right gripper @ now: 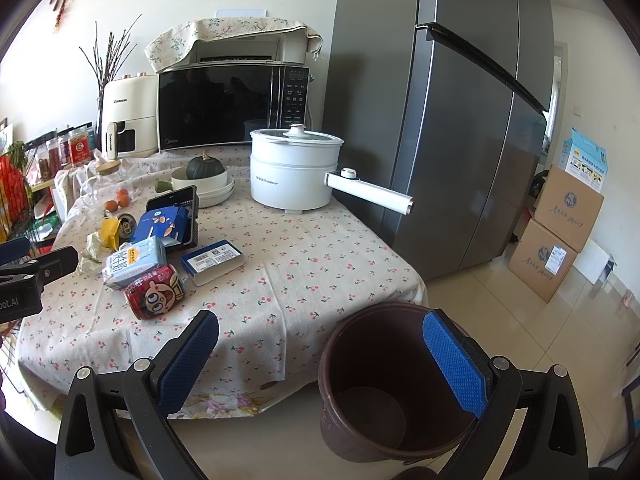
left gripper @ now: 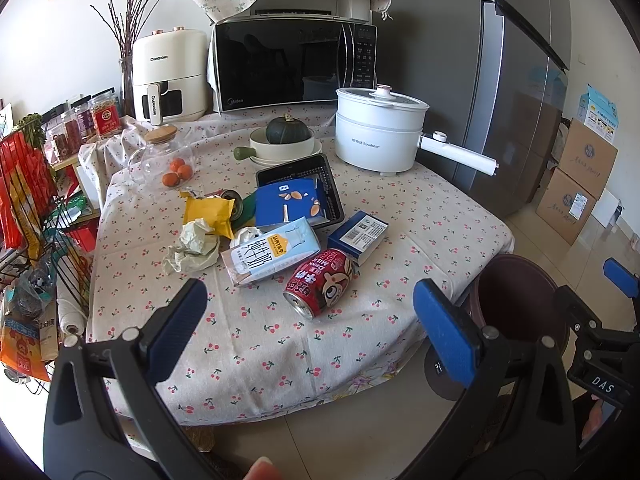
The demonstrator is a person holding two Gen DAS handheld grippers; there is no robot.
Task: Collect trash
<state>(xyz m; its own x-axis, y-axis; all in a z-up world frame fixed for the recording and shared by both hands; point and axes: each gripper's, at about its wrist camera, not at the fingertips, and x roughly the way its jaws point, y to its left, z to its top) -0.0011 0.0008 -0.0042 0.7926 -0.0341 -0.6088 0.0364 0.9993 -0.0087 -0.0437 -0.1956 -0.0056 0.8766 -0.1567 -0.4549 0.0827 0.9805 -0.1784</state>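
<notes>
Trash lies on the cherry-print tablecloth [left gripper: 256, 344]: a red drink can [left gripper: 320, 282] on its side, a pale blue milk carton [left gripper: 272, 256], a blue-and-white box [left gripper: 359, 236], crumpled paper [left gripper: 192, 248], a yellow wrapper [left gripper: 210, 212] and a blue snack box [left gripper: 290, 202] on a black tray [left gripper: 332, 196]. A brown bin [right gripper: 384, 380] stands on the floor by the table's near right corner, empty inside. My left gripper [left gripper: 316, 328] hangs open before the can, holding nothing. My right gripper [right gripper: 320, 364] is open above the bin's rim. The can [right gripper: 154, 292] and carton [right gripper: 134, 264] lie left of it.
At the back stand a white electric pot [left gripper: 378, 136] with a long handle, a microwave [left gripper: 294, 64], an air fryer [left gripper: 170, 74], a squash in a bowl [left gripper: 286, 138] and a glass jar with oranges [left gripper: 166, 156]. A grey fridge [right gripper: 452, 128] and cardboard boxes [right gripper: 556, 236] are at right; a wire rack [left gripper: 28, 216] at left.
</notes>
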